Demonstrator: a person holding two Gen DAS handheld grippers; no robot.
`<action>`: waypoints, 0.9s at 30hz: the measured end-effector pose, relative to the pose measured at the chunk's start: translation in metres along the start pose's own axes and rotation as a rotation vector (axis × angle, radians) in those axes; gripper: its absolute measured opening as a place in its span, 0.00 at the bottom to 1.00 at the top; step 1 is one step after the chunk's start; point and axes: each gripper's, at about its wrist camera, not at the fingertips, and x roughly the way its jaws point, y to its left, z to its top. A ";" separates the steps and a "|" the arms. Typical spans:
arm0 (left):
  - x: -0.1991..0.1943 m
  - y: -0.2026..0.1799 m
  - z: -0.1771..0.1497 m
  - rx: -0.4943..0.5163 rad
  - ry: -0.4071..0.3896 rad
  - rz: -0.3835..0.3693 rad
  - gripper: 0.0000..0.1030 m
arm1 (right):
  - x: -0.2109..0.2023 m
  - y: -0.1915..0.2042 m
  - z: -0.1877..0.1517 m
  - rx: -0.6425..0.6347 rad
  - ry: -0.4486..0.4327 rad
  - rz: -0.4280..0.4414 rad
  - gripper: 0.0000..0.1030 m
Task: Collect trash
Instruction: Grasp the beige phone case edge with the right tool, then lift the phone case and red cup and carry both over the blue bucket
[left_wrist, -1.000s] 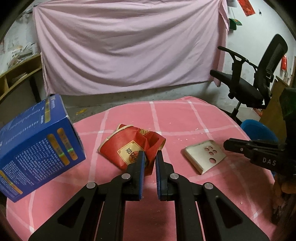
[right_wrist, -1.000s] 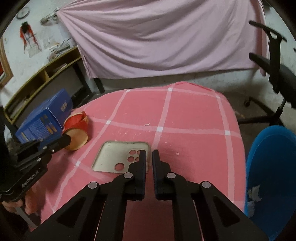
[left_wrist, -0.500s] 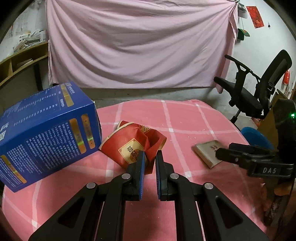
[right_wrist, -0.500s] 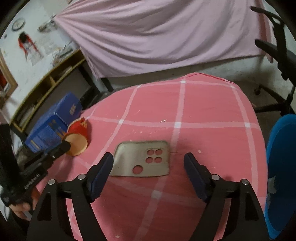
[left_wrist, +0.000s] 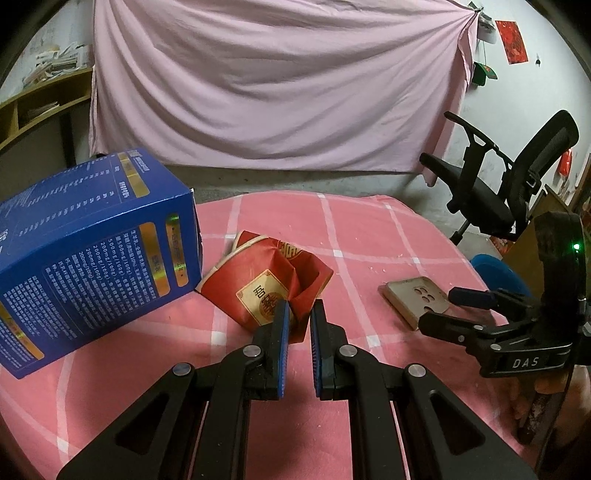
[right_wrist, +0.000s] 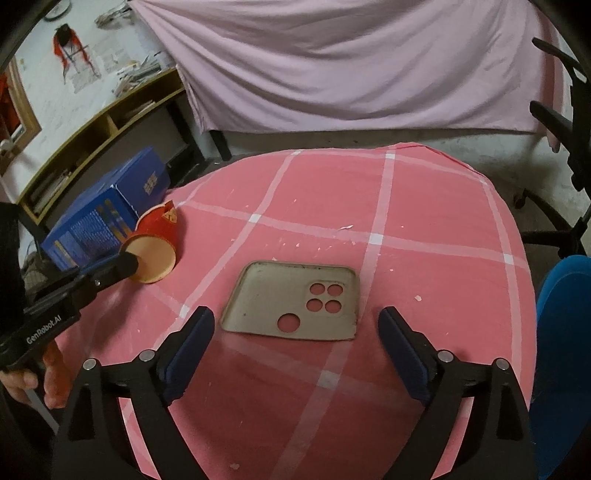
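A crushed red paper cup (left_wrist: 266, 280) lies on its side on the pink checked tablecloth (left_wrist: 369, 236). My left gripper (left_wrist: 297, 314) has its jaws a small gap apart around the cup's crumpled rim; the pads do not clearly press it. The cup also shows in the right wrist view (right_wrist: 155, 247), open mouth toward the camera. A beige phone case (right_wrist: 295, 301) lies flat, inside up, at the table's middle. My right gripper (right_wrist: 295, 325) is wide open just in front of the case, a finger on either side. The case also shows in the left wrist view (left_wrist: 415, 299).
A blue carton (left_wrist: 92, 266) stands on the table's left part, touching the cup. A blue bin (right_wrist: 565, 354) sits beside the table's right edge. A black office chair (left_wrist: 498, 184) stands at the right. A wooden shelf (right_wrist: 96, 133) is at the back left.
My right gripper opened from shut to wide open and came nearer the phone case. My left gripper moved closer to the cup and its jaws parted slightly.
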 end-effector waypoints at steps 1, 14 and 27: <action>0.000 0.000 0.000 0.001 0.002 -0.001 0.08 | 0.001 0.001 0.000 -0.005 0.003 -0.006 0.90; 0.005 -0.009 0.003 0.031 0.019 0.004 0.08 | 0.022 0.017 0.007 -0.075 0.051 -0.122 0.89; 0.001 -0.034 -0.006 0.123 -0.063 0.029 0.07 | 0.006 0.014 0.001 -0.073 -0.012 -0.112 0.76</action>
